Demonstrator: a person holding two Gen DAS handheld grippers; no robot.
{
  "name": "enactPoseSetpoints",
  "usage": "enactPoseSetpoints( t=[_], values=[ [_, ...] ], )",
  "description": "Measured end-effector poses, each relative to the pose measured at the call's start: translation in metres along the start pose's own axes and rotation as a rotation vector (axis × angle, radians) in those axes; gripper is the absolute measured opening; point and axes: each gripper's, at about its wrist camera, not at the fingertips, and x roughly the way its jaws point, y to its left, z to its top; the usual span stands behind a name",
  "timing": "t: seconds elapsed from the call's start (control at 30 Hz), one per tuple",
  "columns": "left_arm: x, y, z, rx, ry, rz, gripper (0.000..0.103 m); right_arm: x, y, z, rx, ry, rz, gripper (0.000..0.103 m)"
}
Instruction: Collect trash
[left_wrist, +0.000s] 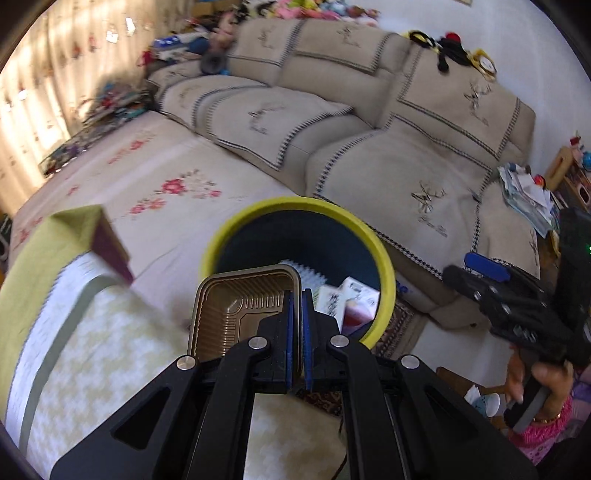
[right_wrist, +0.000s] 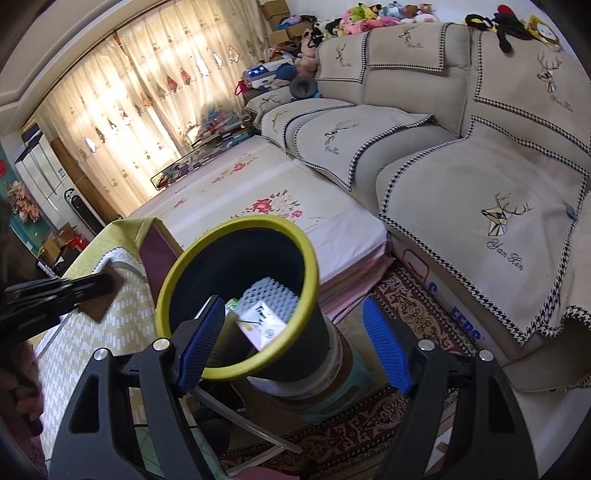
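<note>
My left gripper (left_wrist: 297, 310) hides the brown tray's (left_wrist: 236, 310) right rim, clamped; bin (left_wrist: 380, 254) at twelve o'clock. Right gripper (right_wrist: 293, 343) gapes, empty.

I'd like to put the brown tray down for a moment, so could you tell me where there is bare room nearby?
The yellow-patterned tablecloth beside the yellow-rimmed bin looks bare, as does the floral mattress between bin and sofa. The bin already holds a white carton and grey foam. The left gripper grips the brown tray; the right gripper is open.
</note>
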Motion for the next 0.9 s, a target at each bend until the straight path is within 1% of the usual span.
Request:
enactPoseSetpoints(
  t=[0.17,0.33,0.37,0.4,0.43,0.5,0.57,0.63,0.67,0.7,0.77,0.8,0.87,0.9],
  values=[
    [0.041,-0.005,0.023,0.01,0.039,-0.01,0.005,0.002,-0.009,-0.001,0.011,0.007,0.0,0.073],
    [0.071,-0.005,0.039,0.017,0.059,-0.009,0.005,0.004,-0.011,-0.003,0.014,0.019,0.005,0.073],
    [0.077,-0.006,0.042,0.021,0.067,-0.013,0.006,0.005,-0.011,-0.003,0.014,0.021,0.007,0.073],
    [0.08,-0.006,0.043,0.022,0.07,-0.008,0.008,0.006,-0.011,-0.003,0.013,0.024,0.009,0.073],
    [0.083,-0.006,0.044,0.021,0.068,0.001,0.013,0.006,-0.011,-0.004,0.012,0.027,0.01,0.073],
    [0.086,-0.003,0.047,0.007,0.059,0.013,0.043,0.006,-0.01,-0.004,0.009,0.031,0.012,0.073],
    [0.08,0.002,0.046,-0.013,0.038,0.025,0.053,0.005,-0.008,-0.004,0.005,0.031,0.013,0.073],
    [0.067,0.007,0.042,-0.03,0.017,0.037,0.059,0.003,-0.007,-0.004,-0.005,0.028,0.01,0.073],
    [0.056,0.009,0.039,-0.043,-0.01,0.05,0.07,0.002,-0.006,-0.003,-0.011,0.027,0.007,0.073],
    [0.044,0.013,0.035,-0.054,-0.035,0.059,0.083,0.001,-0.004,-0.004,-0.019,0.027,0.007,0.073],
    [0.018,0.018,0.023,-0.084,-0.099,0.088,0.091,-0.001,0.0,-0.005,-0.029,0.027,0.014,0.075],
    [-0.002,0.022,0.013,-0.106,-0.138,0.108,0.094,-0.001,0.003,-0.007,-0.038,0.029,0.019,0.076],
    [-0.028,0.026,-0.005,-0.132,-0.174,0.138,0.098,-0.001,0.01,-0.011,-0.058,0.036,0.031,0.076],
    [-0.049,0.027,-0.02,-0.151,-0.204,0.168,0.098,-0.001,0.014,-0.012,-0.066,0.04,0.037,0.076]
  ],
)
